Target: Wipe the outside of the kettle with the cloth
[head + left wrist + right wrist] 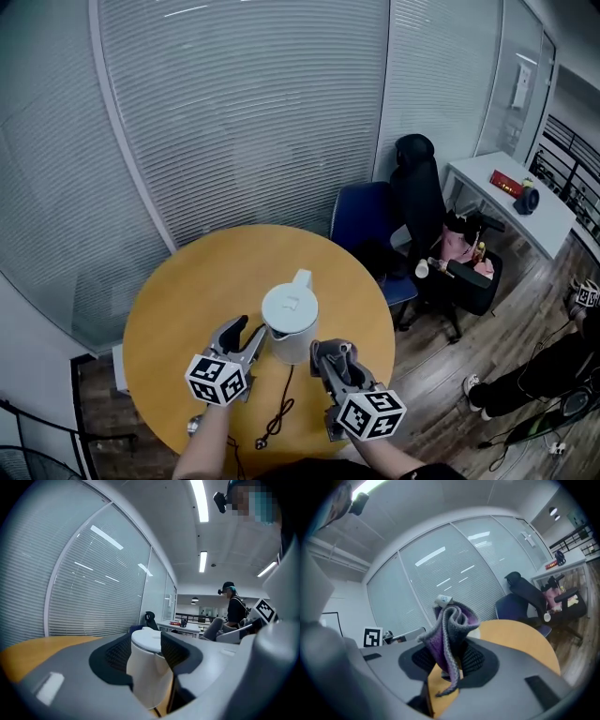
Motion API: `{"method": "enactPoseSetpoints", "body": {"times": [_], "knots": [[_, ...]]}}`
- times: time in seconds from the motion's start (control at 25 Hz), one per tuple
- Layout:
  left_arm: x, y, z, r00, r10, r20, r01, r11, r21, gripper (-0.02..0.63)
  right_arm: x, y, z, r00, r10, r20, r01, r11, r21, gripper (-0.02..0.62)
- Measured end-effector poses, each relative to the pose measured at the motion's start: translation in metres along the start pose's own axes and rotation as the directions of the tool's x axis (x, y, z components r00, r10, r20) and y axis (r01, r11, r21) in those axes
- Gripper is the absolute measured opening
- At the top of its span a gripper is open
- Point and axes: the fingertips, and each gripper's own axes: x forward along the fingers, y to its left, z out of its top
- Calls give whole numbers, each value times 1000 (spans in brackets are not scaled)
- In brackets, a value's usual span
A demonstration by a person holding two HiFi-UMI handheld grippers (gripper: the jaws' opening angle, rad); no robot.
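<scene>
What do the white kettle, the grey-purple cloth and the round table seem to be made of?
White cylindrical kettle: likely matte plastic, smooth, no glare. Grey-purple cloth: knitted fabric, ribbed edge, soft folds. Round yellow-orange table: smooth laminate or painted wood; cannot tell.

Left gripper point(249, 329) and right gripper point(334, 349): smooth, rounded bodies of grey moulded plastic. Pads point(117, 654) inside the jaws are black with a fine ribbed texture. Left cube point(217, 379) and right cube point(371, 413): white, with black square markers on each visible face. Dark clothing point(309, 469) at the chest, barely seen.
</scene>
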Motion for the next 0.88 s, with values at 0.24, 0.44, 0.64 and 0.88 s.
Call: {"method": "enactPoseSetpoints", "body": {"times": [0.24, 0.44, 0.64, 0.88], "knots": [[31, 21, 9, 1000, -19, -8, 19, 1000, -3, 200, 22, 22, 16, 997, -32, 73, 49, 971, -233, 113], [52, 19, -1, 997, -72, -42, 71, 997, -23, 216, 38, 27, -1, 995, -69, 71, 92, 907, -410, 112], [56, 14, -6, 992, -115, -45, 114, 993, -23, 216, 52, 15, -36, 993, -120, -3, 106, 888, -448, 112], [55, 14, -4, 991, -134, -29, 133, 991, -21, 215, 73, -15, -98, 970, -193, -147, 107, 884, -455, 113]]}}
